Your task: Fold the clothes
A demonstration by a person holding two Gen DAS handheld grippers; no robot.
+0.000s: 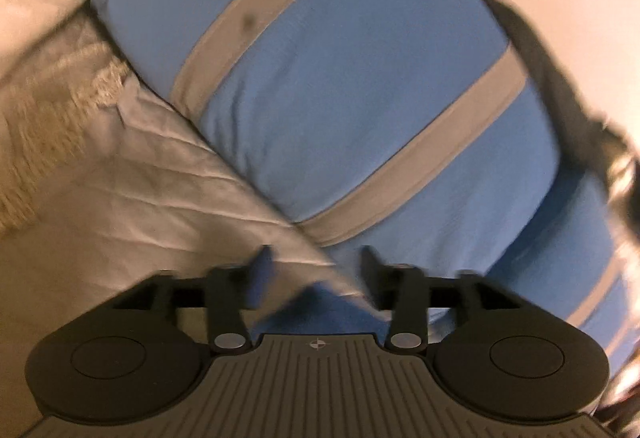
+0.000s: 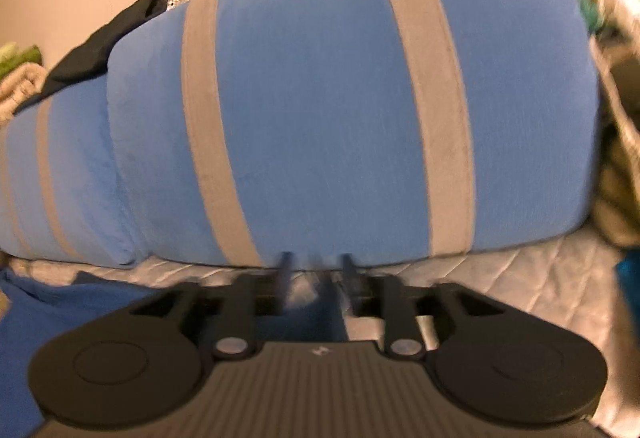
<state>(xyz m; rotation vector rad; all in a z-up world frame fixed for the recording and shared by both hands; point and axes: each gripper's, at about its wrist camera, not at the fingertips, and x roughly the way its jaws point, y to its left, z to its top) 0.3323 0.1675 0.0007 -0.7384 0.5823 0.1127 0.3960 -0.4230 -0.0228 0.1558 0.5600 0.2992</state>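
A blue garment with wide grey stripes lies folded on the bed, filling the left wrist view and the right wrist view. My left gripper stands open at the garment's near corner. A small flap of darker blue cloth sits low between its fingers, and the pads do not press on it. My right gripper is open just short of the garment's near folded edge. Its fingers are blurred, with a dark blue strip showing low in the gap.
A quilted beige bedspread lies under the garment, with a fringed cream throw to the left. A dark garment and a green item lie behind. More blue cloth sits near my right gripper.
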